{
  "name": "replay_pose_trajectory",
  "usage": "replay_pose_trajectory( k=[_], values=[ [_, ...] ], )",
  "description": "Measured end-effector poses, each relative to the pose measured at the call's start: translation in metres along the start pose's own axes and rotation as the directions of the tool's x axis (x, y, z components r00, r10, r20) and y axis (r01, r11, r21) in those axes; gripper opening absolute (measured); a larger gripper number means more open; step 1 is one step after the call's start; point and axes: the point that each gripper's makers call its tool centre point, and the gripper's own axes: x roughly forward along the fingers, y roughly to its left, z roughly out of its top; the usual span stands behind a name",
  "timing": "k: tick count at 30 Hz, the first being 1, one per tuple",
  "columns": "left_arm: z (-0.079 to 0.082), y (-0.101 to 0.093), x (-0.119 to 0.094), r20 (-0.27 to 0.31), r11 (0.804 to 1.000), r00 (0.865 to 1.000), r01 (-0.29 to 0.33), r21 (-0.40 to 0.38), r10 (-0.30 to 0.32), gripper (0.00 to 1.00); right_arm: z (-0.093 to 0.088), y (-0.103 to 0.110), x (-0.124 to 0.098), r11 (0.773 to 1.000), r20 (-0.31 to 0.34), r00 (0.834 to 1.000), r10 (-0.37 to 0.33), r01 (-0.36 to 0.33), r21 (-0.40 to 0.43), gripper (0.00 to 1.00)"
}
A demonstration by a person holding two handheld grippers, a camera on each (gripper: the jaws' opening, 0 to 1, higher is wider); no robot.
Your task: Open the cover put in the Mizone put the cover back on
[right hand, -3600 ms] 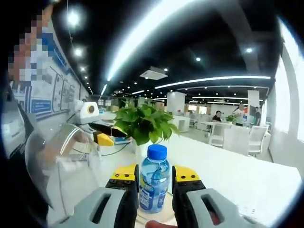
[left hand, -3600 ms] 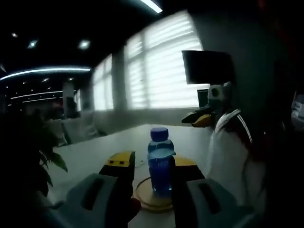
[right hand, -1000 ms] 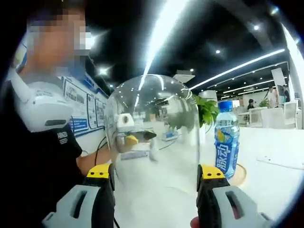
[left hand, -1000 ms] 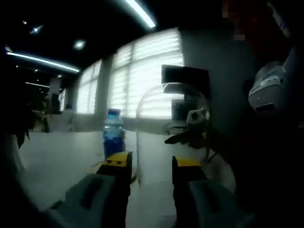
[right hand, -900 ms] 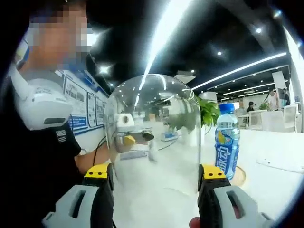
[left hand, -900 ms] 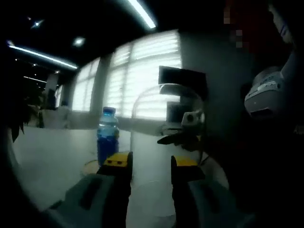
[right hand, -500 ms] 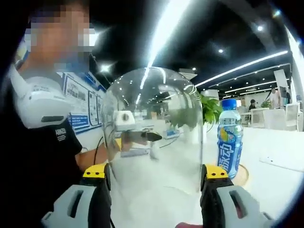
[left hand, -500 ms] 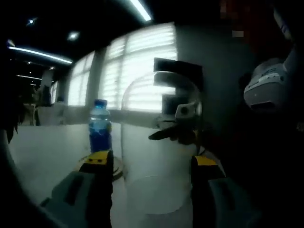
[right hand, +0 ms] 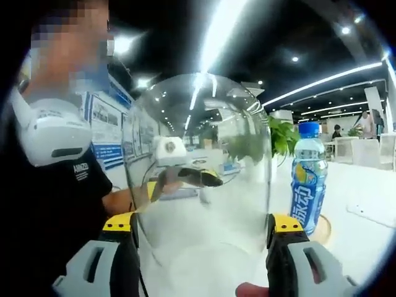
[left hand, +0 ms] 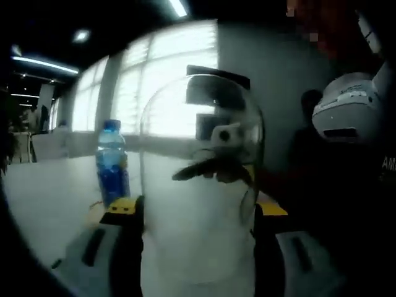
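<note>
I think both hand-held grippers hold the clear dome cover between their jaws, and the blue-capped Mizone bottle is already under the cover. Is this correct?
Not quite. The Mizone bottle is not under the clear dome cover; it stands beside it on its round base, uncovered, as the right gripper view shows. Each hand-held gripper does have the cover between its jaws: left, right.

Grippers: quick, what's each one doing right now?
Left gripper: jaws spread around the dome, contact unclear.
Right gripper: jaws spread around the dome too, contact unclear.

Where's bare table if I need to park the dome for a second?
Bare white table lies beyond the bottle in the right gripper view. It is crowded around the glass dome, which stands between both grippers beside the bottle's wooden base.
</note>
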Motion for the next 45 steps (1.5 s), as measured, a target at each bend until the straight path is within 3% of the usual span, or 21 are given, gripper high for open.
replay_pose_trajectory(
  k=[7, 15, 20, 24, 28, 30, 31, 34, 38, 45],
  values=[
    [-0.004, 0.003, 0.009, -0.023, 1.0, 1.0, 0.015, 0.012, -0.015, 0.65, -0.001, 0.001, 0.003, 1.0, 0.006, 1.0, -0.007, 0.007, -0.018, 0.79],
    [-0.006, 0.005, 0.023, -0.08, 0.996, 0.995, 0.069, 0.054, -0.065, 0.72, -0.002, -0.001, 0.008, 0.999, -0.059, 0.998, 0.028, -0.03, -0.038, 0.81],
    [-0.006, 0.008, 0.024, -0.064, 0.995, 0.994, 0.095, 0.041, -0.092, 0.74, -0.002, -0.003, 0.012, 0.999, -0.035, 0.999, 0.036, -0.037, -0.039, 0.83],
    [-0.005, 0.007, 0.024, -0.018, 0.995, 0.995, 0.097, 0.025, -0.097, 0.75, -0.001, -0.003, 0.013, 0.998, -0.01, 0.999, 0.045, -0.046, -0.04, 0.84],
    [-0.004, 0.008, 0.026, -0.05, 0.994, 0.994, 0.103, 0.036, -0.101, 0.75, -0.003, -0.002, 0.016, 0.996, -0.096, 0.993, 0.068, -0.074, -0.055, 0.85],
    [-0.005, 0.008, 0.028, -0.059, 0.993, 0.993, 0.108, 0.035, -0.106, 0.75, -0.003, -0.004, 0.018, 0.995, -0.106, 0.991, 0.078, -0.084, -0.054, 0.86],
    [-0.005, 0.008, 0.028, -0.059, 0.993, 0.992, 0.109, 0.036, -0.107, 0.75, -0.004, -0.003, 0.018, 0.995, -0.101, 0.991, 0.083, -0.088, -0.053, 0.87],
    [-0.004, 0.007, 0.027, 0.0, 0.993, 0.994, 0.111, 0.027, -0.111, 0.76, 0.0, -0.002, 0.02, 0.995, 0.012, 0.996, 0.087, -0.086, -0.052, 0.88],
    [-0.004, 0.005, 0.028, -0.002, 0.994, 0.995, 0.104, 0.029, -0.104, 0.76, -0.001, -0.001, 0.021, 0.995, 0.004, 0.996, 0.087, -0.086, -0.051, 0.89],
    [-0.004, 0.002, 0.026, 0.028, 0.995, 0.995, 0.093, 0.03, -0.094, 0.77, 0.0, 0.004, 0.02, 0.996, 0.06, 0.995, 0.079, -0.076, -0.047, 0.89]
  ],
)
